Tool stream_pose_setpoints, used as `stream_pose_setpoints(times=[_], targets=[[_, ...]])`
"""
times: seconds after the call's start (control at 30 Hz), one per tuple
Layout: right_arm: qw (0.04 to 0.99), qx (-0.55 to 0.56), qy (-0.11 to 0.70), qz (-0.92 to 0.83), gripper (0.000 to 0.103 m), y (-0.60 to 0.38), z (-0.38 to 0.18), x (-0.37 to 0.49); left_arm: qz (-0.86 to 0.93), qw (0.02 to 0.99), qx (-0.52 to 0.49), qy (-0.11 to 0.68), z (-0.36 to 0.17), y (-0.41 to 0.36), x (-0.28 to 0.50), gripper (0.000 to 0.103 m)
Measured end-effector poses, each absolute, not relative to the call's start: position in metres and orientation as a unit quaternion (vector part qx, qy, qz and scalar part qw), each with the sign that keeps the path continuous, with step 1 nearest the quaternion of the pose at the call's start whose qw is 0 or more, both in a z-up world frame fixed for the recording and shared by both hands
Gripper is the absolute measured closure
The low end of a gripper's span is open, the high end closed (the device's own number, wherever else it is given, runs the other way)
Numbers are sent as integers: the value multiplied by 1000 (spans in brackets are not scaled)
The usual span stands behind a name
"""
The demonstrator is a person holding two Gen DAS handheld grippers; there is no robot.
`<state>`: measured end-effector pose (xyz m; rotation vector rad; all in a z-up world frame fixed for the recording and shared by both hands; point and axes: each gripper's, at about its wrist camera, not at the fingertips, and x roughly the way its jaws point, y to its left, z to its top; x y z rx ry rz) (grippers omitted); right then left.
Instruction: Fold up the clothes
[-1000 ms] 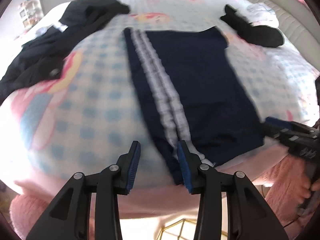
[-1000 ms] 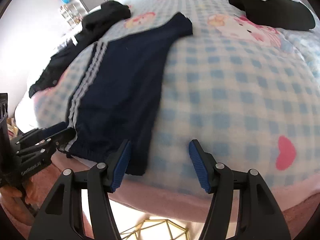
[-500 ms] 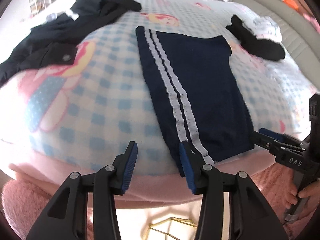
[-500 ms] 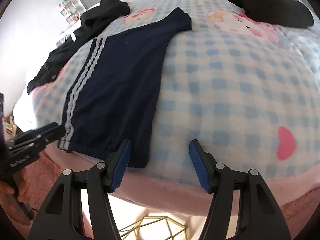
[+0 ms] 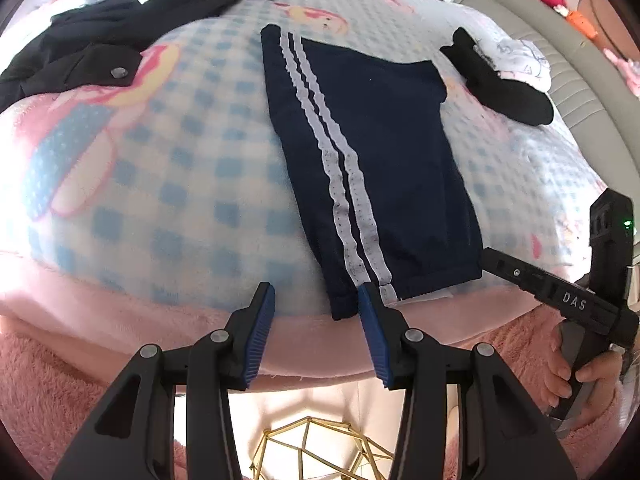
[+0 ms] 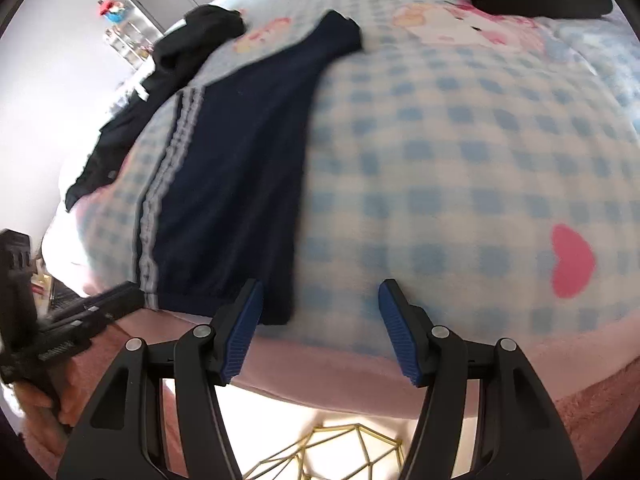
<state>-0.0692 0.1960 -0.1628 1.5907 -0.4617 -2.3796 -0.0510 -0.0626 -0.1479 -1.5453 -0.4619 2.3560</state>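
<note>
Navy shorts (image 5: pixel 384 152) with two white side stripes lie flat on the checked blanket, waistband at the near edge. My left gripper (image 5: pixel 316 316) is open just off the bed's near edge, its right pad beside the striped waistband corner. In the right wrist view the same shorts (image 6: pixel 240 168) stretch away to the left. My right gripper (image 6: pixel 320 316) is open, its left pad beside the plain waistband corner. Neither gripper holds any cloth. Each gripper also shows at the side of the other's view, held by a hand.
A black jacket (image 5: pixel 120 36) is heaped at the far left of the bed. A black garment (image 5: pixel 504 80) and a white one (image 5: pixel 520 56) lie at the far right. A pink fluffy cover (image 5: pixel 60 368) hangs below the edge. A gold wire frame (image 5: pixel 316 452) stands below.
Both grippers have drawn back toward the near edge of the bed and slightly lower. The shorts have not moved, and both grippers have stayed open.
</note>
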Motion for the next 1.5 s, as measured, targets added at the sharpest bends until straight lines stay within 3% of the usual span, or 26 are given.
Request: stream_pose_setpoints(times=[0.13,0.43,0.63,0.73,0.9,0.97,1.1,1.13,1.17,1.2,1.27,1.5], targets=[[134,538,-203,-807,41,205,-161,-69,810,145,-539,-179,-153,-66,-53,58],[159,539,-171,-809,40,183,-163,-70,797,163,-549,-191,-161,-54,-54,59],[174,534,-184,-807,52,187,-162,-71,787,170,-554,-210,-169,-55,-56,60],[188,534,-175,-806,76,181,-160,-71,773,183,-546,-266,-171,-65,-57,60],[191,537,-163,-805,74,172,-164,-73,775,176,-542,-272,-171,-71,-59,60],[183,547,-180,-797,66,175,-173,-76,775,172,-546,-268,-175,-69,-59,59],[183,548,-191,-793,66,177,-181,-78,783,168,-546,-247,-177,-62,-59,59],[185,546,-186,-795,69,176,-180,-77,785,168,-546,-241,-177,-60,-59,60],[190,545,-184,-796,79,175,-179,-76,785,172,-543,-244,-176,-61,-58,63],[195,544,-186,-795,81,175,-178,-75,785,175,-540,-247,-174,-62,-58,71],[203,536,-185,-798,84,176,-173,-73,786,183,-534,-253,-172,-64,-57,73],[190,552,-182,-792,75,170,-182,-80,789,162,-549,-226,-178,-59,-64,72]])
